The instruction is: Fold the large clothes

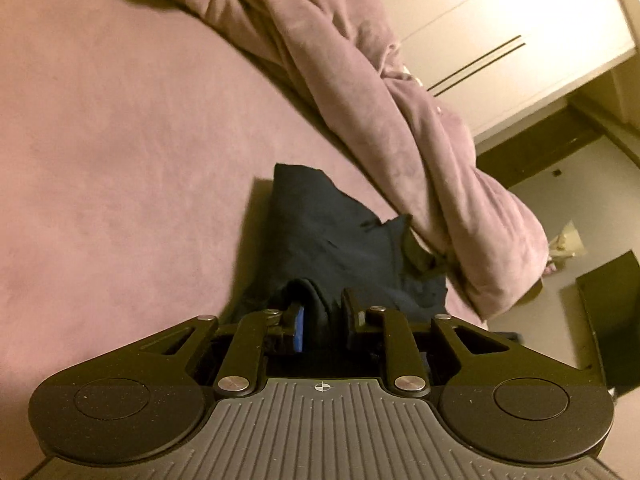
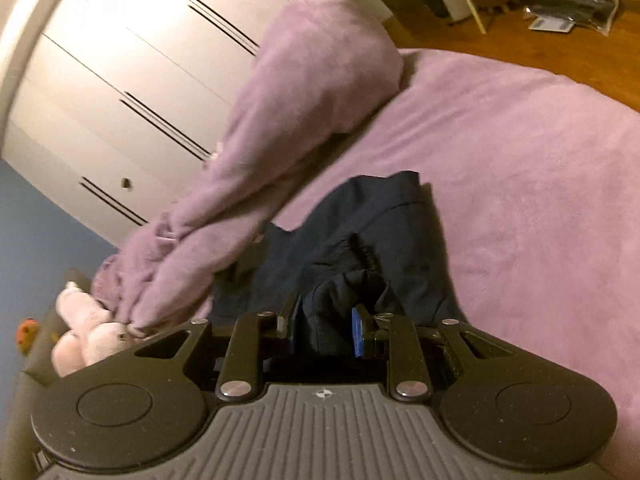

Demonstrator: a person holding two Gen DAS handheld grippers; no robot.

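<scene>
- Left wrist view: the left gripper has its fingers clamped on a bunched fold of the dark garment. From there the cloth runs forward onto the bed. A pinch on gathered cloth gives a firm hold on an edge, which I judge suits carrying that edge over for a fold.
- The garment lies near the middle of the bed, its far side up against the rolled purple blanket that runs along the bed's far edge.
- Only this view shows the floor past the end of the blanket and a dark box standing there.
- Right wrist view: the right gripper is likewise closed on a thick wad of the same dark garment, the cloth filling the gap between its fingers. Two holds on one piece let it be stretched flat between them, as I read it.
- This view alone shows a seam with dark stitching on the garment, a pink soft toy at the blanket's near end, and the wooden floor beyond the bed's far edge.
- The white wardrobe doors appear in both views.
</scene>
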